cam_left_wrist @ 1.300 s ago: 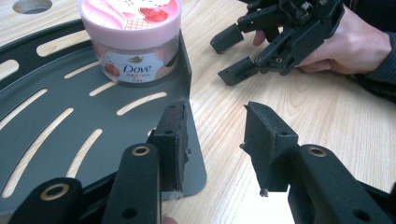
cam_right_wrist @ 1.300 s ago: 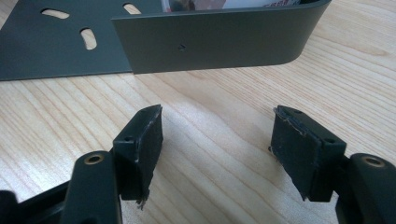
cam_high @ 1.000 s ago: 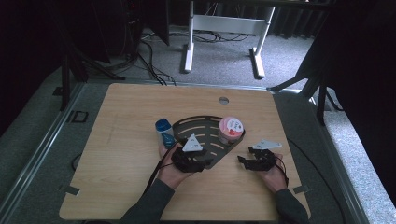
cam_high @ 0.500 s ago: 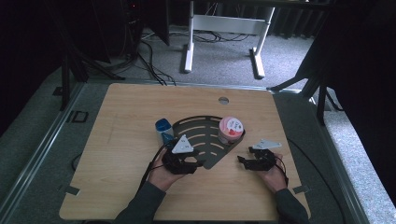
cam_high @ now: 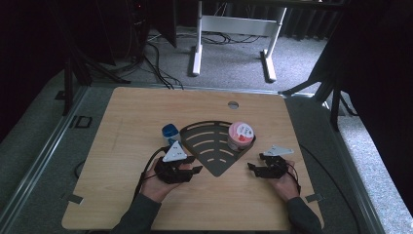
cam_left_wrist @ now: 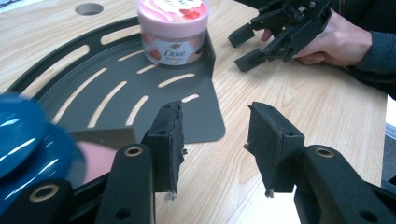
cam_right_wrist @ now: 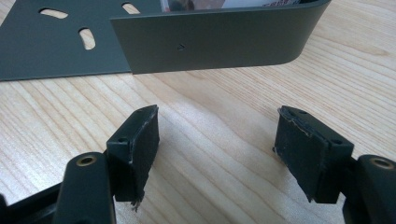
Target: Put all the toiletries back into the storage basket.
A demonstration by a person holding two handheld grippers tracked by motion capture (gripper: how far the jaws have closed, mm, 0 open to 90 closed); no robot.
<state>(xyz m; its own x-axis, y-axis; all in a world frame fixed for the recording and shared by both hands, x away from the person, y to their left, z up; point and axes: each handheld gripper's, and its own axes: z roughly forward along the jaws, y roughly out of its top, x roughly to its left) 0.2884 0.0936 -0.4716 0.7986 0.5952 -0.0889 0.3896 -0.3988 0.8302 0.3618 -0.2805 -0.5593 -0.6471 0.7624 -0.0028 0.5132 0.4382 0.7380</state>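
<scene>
Desk (cam_high: 146, 112) from the high view: the fan-shaped dark tray (cam_high: 214, 146) points its narrow tip toward the person, pink jar (cam_high: 240, 136) at its right corner, blue tub (cam_high: 170, 132) beside its left edge. Left claw (cam_high: 194, 165) and right claw (cam_high: 253, 162) flank the tip. Left gripper view: left claw (cam_left_wrist: 215, 140) apart, empty, over the tray's tip. Right gripper view: right claw (cam_right_wrist: 217, 149) apart, empty, facing the tray's wall (cam_right_wrist: 215, 42).

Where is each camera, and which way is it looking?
High view: above the person's side, looking forward and down at the table; both forearms, left gripper and right gripper show.
Left gripper view: on the left gripper, facing the tray, pink jar and the other hand.
Right gripper view: on the right gripper, low, facing the tray's wall.
All three share the tray.
</scene>
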